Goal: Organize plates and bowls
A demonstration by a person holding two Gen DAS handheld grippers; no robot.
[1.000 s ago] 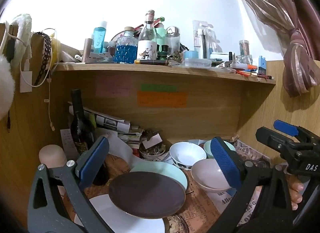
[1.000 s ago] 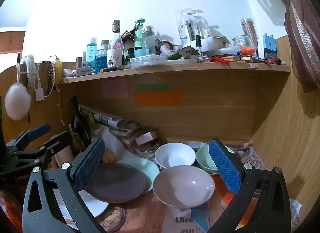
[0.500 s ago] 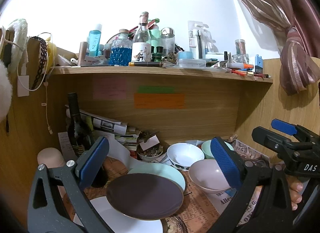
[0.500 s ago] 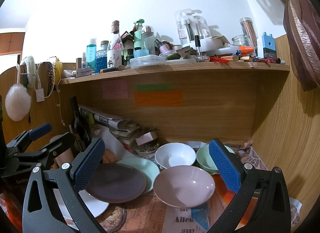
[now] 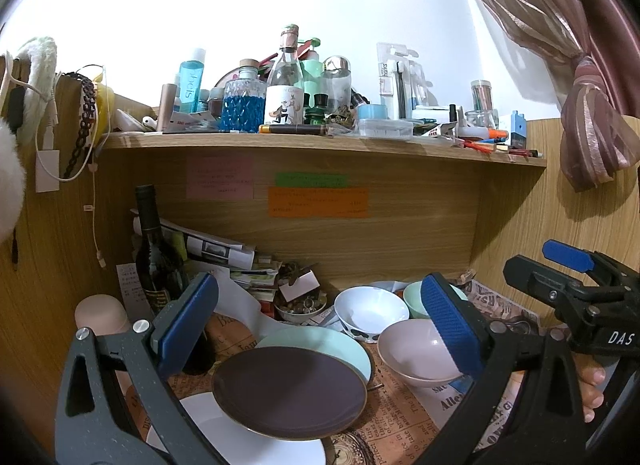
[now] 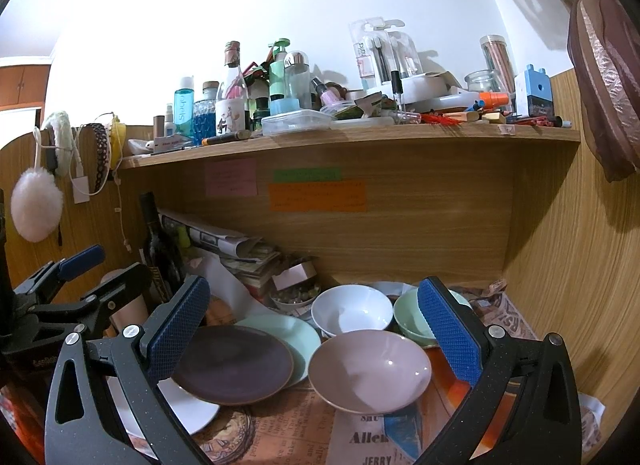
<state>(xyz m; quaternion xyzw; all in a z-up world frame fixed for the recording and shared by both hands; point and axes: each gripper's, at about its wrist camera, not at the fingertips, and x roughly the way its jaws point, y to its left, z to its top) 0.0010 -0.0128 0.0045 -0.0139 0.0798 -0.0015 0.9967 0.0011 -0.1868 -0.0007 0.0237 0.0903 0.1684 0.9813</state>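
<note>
You are at the very start of the sorting: both claws hang spread and empty above the crockery, nothing pinched. Your left gripper (image 5: 320, 329) faces the dark plate (image 5: 289, 392), which lies on a mint plate (image 5: 344, 345) and overlaps a white plate (image 5: 240, 437); your right gripper (image 6: 316, 337) faces the pink bowl (image 6: 369, 370), with a white bowl (image 6: 351, 311) and a mint bowl (image 6: 410, 317) just behind it. The likely next move is to take one piece by its rim, so you need to lower one finger over the edge and the other under it; the pink bowl's raised rim looks the easier catch, while the dark plate lies flat and offers little lip. The dishes rest on newspaper-print paper (image 6: 360, 441) inside a wooden desk nook (image 6: 440, 225), beside a wine bottle (image 5: 154, 253) and stacked papers. The shelf (image 5: 320, 143) above is crowded with bottles and jars, a curtain (image 5: 592, 105) hangs right.
</note>
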